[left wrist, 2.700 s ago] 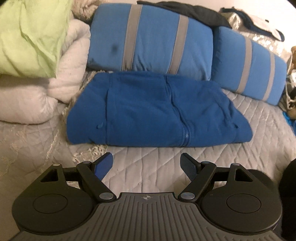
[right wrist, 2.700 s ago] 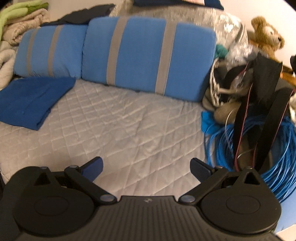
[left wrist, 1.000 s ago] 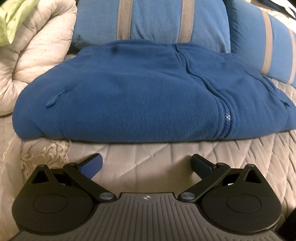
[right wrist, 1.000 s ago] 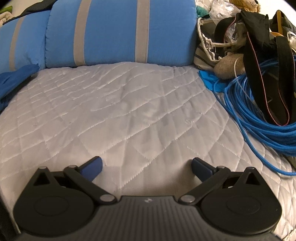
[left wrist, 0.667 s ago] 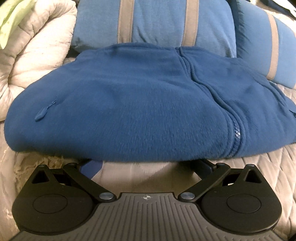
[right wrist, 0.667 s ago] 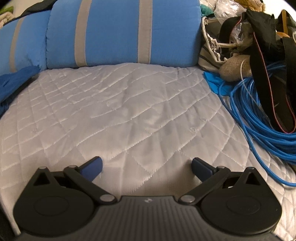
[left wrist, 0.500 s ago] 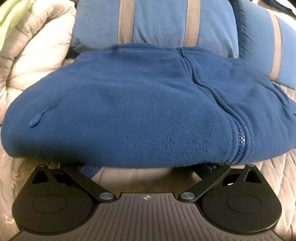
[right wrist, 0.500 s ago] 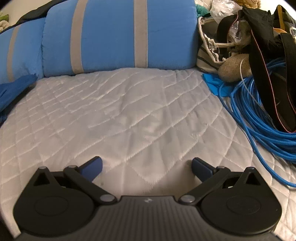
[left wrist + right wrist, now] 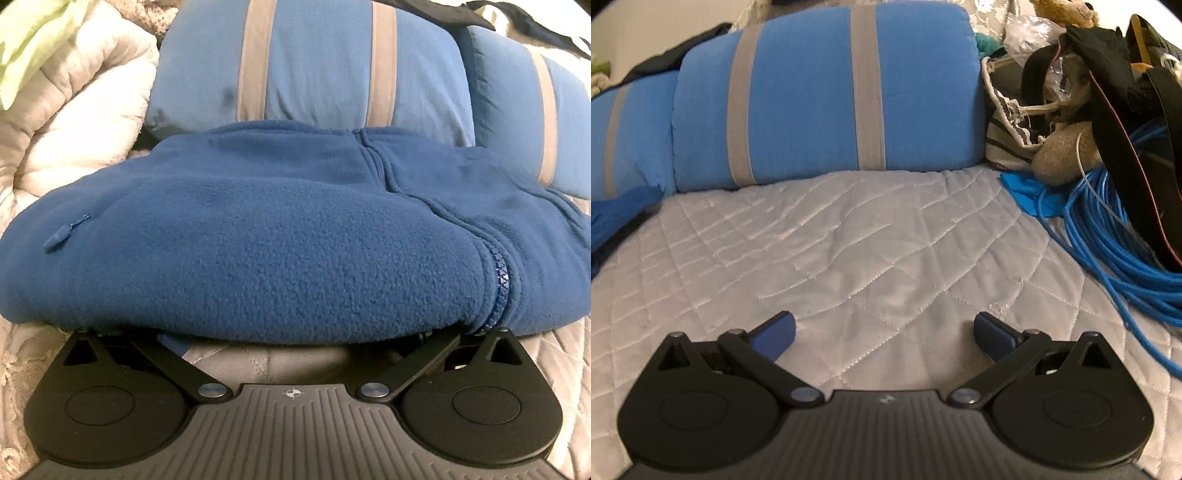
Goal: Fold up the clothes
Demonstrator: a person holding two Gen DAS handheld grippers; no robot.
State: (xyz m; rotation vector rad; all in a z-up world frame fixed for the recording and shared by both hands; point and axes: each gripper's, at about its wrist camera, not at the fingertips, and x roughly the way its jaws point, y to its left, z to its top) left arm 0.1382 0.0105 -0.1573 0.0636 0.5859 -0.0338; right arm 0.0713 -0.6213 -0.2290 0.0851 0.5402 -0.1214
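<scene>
Left wrist view: a folded blue fleece jacket fills most of the frame, lying on the quilted grey bedspread toward its left side, with its far edge against two blue pillows with grey stripes. A zipper runs down the jacket's near fold on the right. A rolled white comforter sits at the left edge of the bed, with a pale green cloth on top of it. This view shows nothing of the bed's right side.

Right wrist view: an open stretch of bedspread, bare in the middle, with only a corner of the jacket showing at the left edge of the frame. Along the right edge of the bed lies a coil of blue cable, black straps and a tan stuffed toy. None of these appear in the left view.

Left gripper: its fingers are spread wide and pushed in beneath the jacket's near edge, level with the bedspread. The tips are covered by the fleece; the linkage arms touch its underside. Nothing is clamped between them.

Right gripper: fingers spread wide, blue pads fully visible, low over the bare bedspread, holding nothing and well apart from the jacket.
</scene>
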